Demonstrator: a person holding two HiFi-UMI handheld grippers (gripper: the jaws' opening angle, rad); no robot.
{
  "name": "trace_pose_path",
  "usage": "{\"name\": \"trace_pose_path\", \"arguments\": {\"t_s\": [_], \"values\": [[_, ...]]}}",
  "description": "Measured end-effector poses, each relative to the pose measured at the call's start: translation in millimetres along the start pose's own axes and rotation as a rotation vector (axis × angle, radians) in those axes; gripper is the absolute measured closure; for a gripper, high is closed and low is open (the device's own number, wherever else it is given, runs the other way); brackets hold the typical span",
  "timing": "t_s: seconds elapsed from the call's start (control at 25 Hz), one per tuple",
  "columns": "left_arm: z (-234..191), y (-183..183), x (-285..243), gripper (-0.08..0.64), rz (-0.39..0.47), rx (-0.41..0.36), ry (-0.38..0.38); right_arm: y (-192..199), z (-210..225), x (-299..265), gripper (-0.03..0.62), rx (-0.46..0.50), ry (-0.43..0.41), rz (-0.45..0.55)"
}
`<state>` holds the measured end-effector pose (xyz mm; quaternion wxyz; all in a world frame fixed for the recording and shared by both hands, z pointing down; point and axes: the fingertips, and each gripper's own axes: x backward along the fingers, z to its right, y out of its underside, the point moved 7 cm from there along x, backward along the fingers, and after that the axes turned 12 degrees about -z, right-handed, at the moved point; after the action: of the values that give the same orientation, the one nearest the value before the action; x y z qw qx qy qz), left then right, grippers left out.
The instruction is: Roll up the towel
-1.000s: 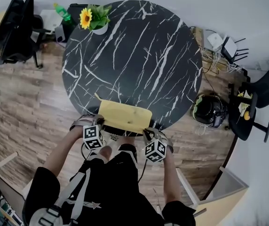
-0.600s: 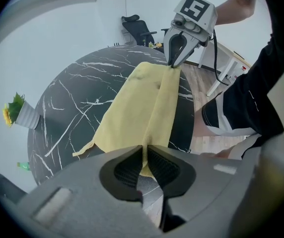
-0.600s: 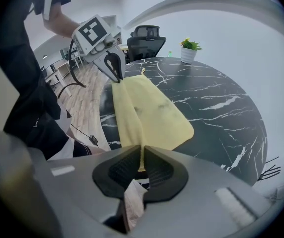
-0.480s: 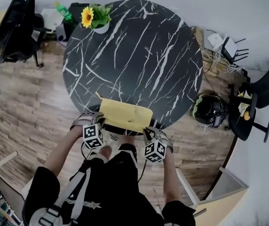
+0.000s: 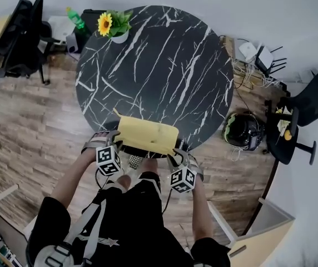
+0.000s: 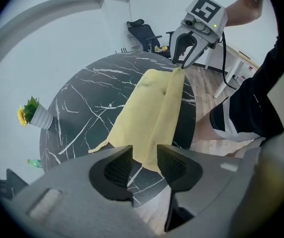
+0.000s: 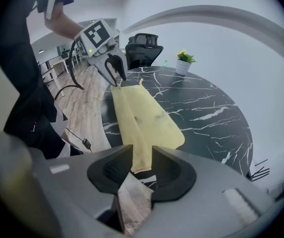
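A yellow towel (image 5: 148,136) lies folded on the near edge of the round black marble table (image 5: 159,65). My left gripper (image 5: 114,144) stands at its near left corner and my right gripper (image 5: 177,152) at its near right corner. Both have just been opening. In the left gripper view the towel (image 6: 152,113) ends in the gap of the left gripper (image 6: 144,155), whose pads stand off it. In the right gripper view a narrow end of the towel (image 7: 142,118) hangs between the parted jaws of the right gripper (image 7: 142,157), loose.
A potted sunflower (image 5: 114,26) stands at the table's far left rim. On the wooden floor are a black office chair (image 5: 17,35) at the left, another chair (image 5: 292,132) and a dark round thing (image 5: 242,129) at the right, and cables (image 5: 256,54).
Both grippers stay at the towel's near corners and the towel lies as before. The head view has shifted slightly.
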<state>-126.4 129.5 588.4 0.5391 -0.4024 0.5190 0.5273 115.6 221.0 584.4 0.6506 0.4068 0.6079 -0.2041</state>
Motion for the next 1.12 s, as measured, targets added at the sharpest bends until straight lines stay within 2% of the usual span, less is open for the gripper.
{"name": "trace_pose_path", "arguments": {"t_s": [0.44,0.92,1.12], "values": [[31,6,0,0.393,-0.002,-0.023,0.044,8,-27,-3,0.468,0.012,-0.02,-0.012],[33,4,-20,0.402,-0.017,-0.038,0.089,12,-20,-25,0.471,0.031,-0.039,-0.032],[34,5,-20,0.403,-0.012,-0.045,0.088,13,-19,-26,0.483,0.056,-0.013,-0.034]]}}
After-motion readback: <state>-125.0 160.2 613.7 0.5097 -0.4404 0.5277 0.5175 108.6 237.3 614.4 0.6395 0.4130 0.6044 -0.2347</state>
